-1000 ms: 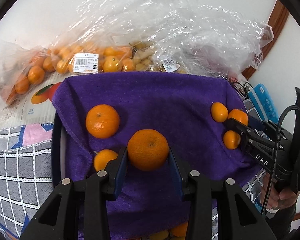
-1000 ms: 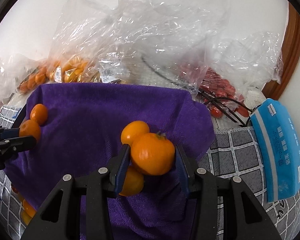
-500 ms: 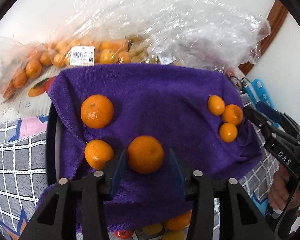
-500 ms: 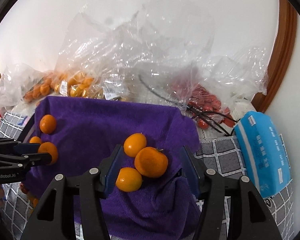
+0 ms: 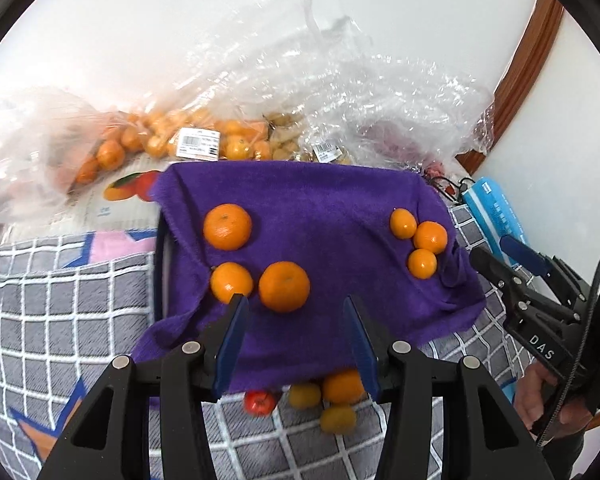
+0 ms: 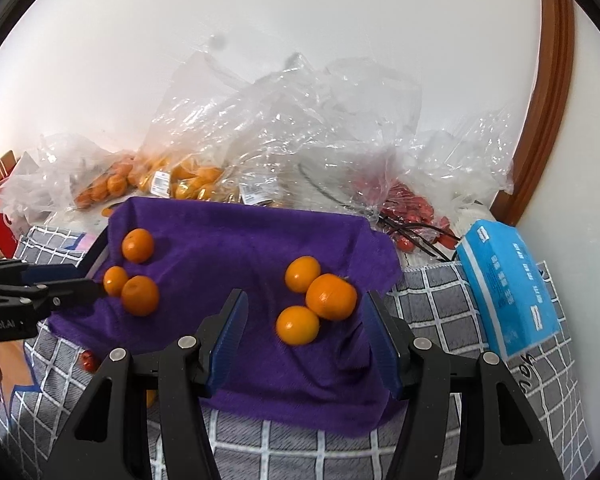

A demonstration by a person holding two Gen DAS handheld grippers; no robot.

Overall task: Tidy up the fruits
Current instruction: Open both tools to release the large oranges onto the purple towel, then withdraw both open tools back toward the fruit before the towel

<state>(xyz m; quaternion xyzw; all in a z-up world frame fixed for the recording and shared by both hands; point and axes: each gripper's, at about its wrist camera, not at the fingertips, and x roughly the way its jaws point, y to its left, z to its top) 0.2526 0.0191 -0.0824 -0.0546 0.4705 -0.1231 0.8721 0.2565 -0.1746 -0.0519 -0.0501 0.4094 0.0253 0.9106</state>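
Note:
A purple cloth holds two groups of oranges. In the left wrist view the nearest orange lies just beyond my left gripper, which is open and holds nothing. Two more oranges lie beside it. In the right wrist view my right gripper is open above the cloth. A large orange and two smaller ones rest past its tips, untouched. My left gripper's fingertips show at the left by the other group.
Clear plastic bags of oranges and red fruit are piled against the white wall behind the cloth. A blue tissue pack lies at the right. Loose fruits and a red one lie on the checkered cover before the cloth.
Both grippers opened and let go of their oranges, which now rest on the purple cloth. Both hands then drew back and up, away from the fruit.

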